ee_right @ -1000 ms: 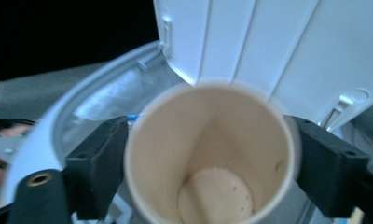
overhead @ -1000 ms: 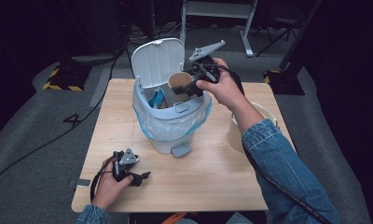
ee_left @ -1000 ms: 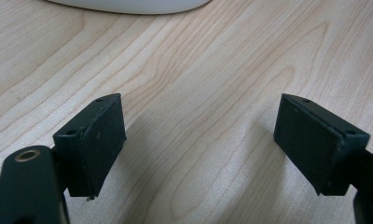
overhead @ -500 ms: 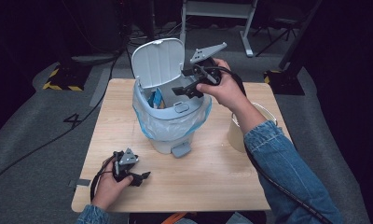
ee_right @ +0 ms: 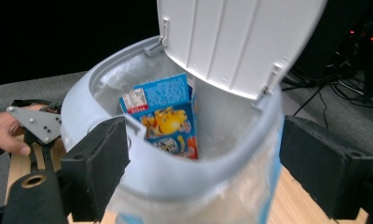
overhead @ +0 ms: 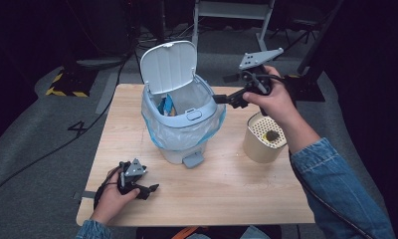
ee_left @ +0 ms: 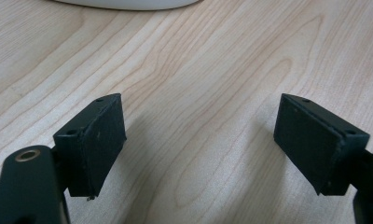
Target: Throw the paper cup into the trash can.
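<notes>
Wooden table [overhead: 227,189] from the high view: pedal bin [overhead: 179,119] mid-table, lid [overhead: 168,65] up, right gripper [overhead: 221,99] beside its rim, jaws spread and empty; left gripper [overhead: 149,189] rests near the front edge. Tan cup [overhead: 264,138] sits close under the right forearm, so a careless swing could probably topple it. Left gripper view gives bare wood between parted jaws [ee_left: 198,154]. Right gripper view adds what overhead barely shows: a blue cartoon box [ee_right: 168,116] standing inside the liner.

Overhead light brightens the table [overhead: 237,194]; surroundings beyond its edges fall dark. Soft shadows under the jaws; nearest jaw parts slightly blurred.
</notes>
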`<control>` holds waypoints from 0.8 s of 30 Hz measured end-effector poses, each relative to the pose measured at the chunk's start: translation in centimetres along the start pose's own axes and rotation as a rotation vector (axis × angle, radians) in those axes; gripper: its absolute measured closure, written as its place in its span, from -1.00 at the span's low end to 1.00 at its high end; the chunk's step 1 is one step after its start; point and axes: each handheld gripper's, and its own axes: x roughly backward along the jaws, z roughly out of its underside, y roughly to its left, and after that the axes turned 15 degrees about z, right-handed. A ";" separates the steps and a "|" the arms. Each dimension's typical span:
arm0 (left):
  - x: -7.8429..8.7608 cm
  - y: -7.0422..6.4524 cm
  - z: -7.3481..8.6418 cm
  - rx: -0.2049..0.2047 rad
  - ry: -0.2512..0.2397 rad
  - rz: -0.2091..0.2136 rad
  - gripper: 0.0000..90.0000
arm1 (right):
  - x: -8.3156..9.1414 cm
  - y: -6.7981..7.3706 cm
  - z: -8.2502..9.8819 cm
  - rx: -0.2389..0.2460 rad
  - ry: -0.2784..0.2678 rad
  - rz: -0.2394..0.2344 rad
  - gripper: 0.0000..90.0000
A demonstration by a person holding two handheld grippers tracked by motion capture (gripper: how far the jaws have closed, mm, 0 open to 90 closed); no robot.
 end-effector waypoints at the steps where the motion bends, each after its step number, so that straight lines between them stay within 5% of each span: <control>1: 0.0 0.0 0.0 0.004 -0.001 -0.006 -0.63 | 0.6 -0.2 0.3 -0.003 -0.002 0.005 -0.64; 13: 0.1 -0.1 0.1 0.020 -0.007 -0.020 -0.63 | 7.1 -1.8 5.3 -0.046 -0.014 0.053 -0.61; 24: 0.2 -0.1 0.2 0.040 -0.018 -0.036 -0.56 | 11.0 -2.8 9.5 -0.107 -0.028 0.086 -0.60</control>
